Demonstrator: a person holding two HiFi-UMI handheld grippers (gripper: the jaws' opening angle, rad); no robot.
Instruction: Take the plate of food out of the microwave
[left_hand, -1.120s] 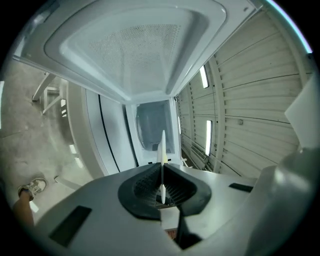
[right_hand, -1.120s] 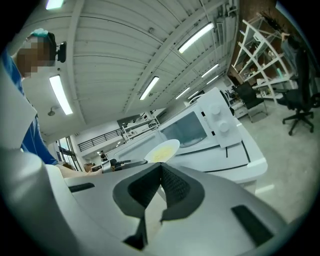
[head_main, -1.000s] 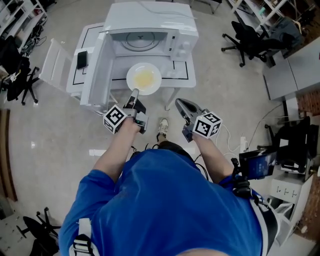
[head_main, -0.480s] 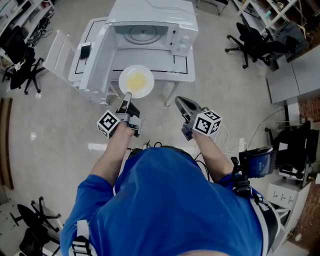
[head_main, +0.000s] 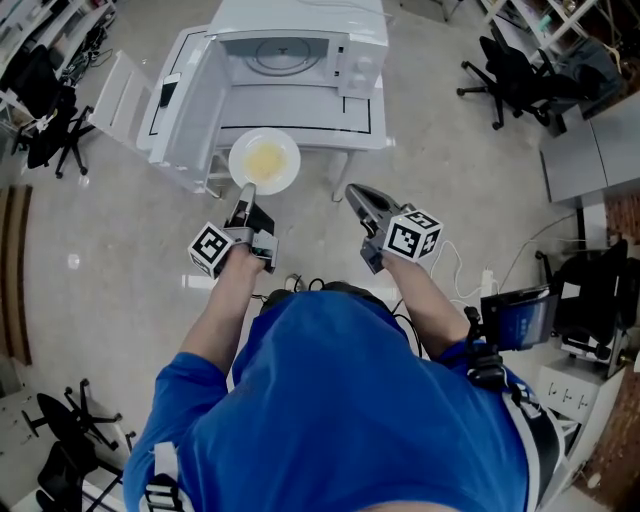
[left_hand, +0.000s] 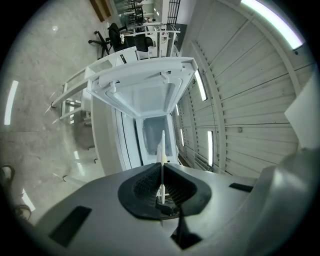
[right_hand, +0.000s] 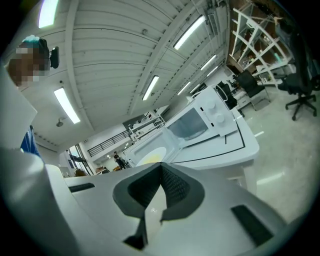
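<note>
Straight beyond the left gripper, along its jaws, the plate of food hangs outside the microwave, by the near edge of the table, rim clamped; right gripper, closed and empty, sits apart rightward.

Plate near rim – hidden under left gripper in head view. Left gripper view: plate edge-on, only thin white line, food out of sight. Food – pale yellow, kind too small to tell. Microwave back cut off by top edge. Right gripper view: plate's lower part behind jaws.
</note>
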